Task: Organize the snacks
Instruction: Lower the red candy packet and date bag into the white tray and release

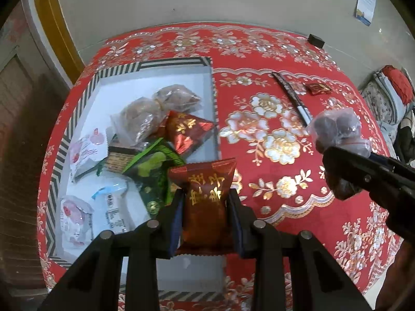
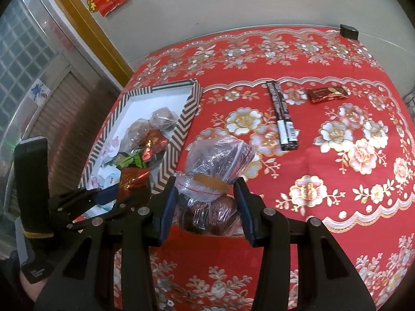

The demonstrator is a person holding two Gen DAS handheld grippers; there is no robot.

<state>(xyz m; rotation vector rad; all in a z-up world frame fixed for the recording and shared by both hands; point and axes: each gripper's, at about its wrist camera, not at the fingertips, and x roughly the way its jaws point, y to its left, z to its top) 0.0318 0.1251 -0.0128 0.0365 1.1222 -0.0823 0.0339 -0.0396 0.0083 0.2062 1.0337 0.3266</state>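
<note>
Left wrist view shows your left hand-held gripper [image 1: 205,207] closed on a dark red snack packet [image 1: 207,199] with gold lettering, gripped by its sides and held just above the near right corner of the striped box [image 1: 77,108]. Most of the sorting looks done, judging by the box: it already holds a matching red packet [image 1: 188,132], two clear bags of brown pastries [image 1: 155,111], a green packet [image 1: 151,173] and several white and pink wrappers [image 1: 80,150], piled loosely against each other. Your right hand-held gripper [image 2: 206,202] is clamped around the taped waist of a clear zip bag of dark round snacks [image 2: 218,160], held in the air to the right of the box and not yet over it. Two items are left on the red flowered cloth of the desk [image 2: 337,207], well apart from the box: a long dark stick-shaped packet [image 2: 281,115] and, near it, a small dark red chocolate wrapper [image 2: 327,94]. So, by my reading, you have two drops in hand and two more pickups after that. A small black block [image 2: 348,30] sits at the far edge of the desk; I cannot tell whether it is a snack.
</note>
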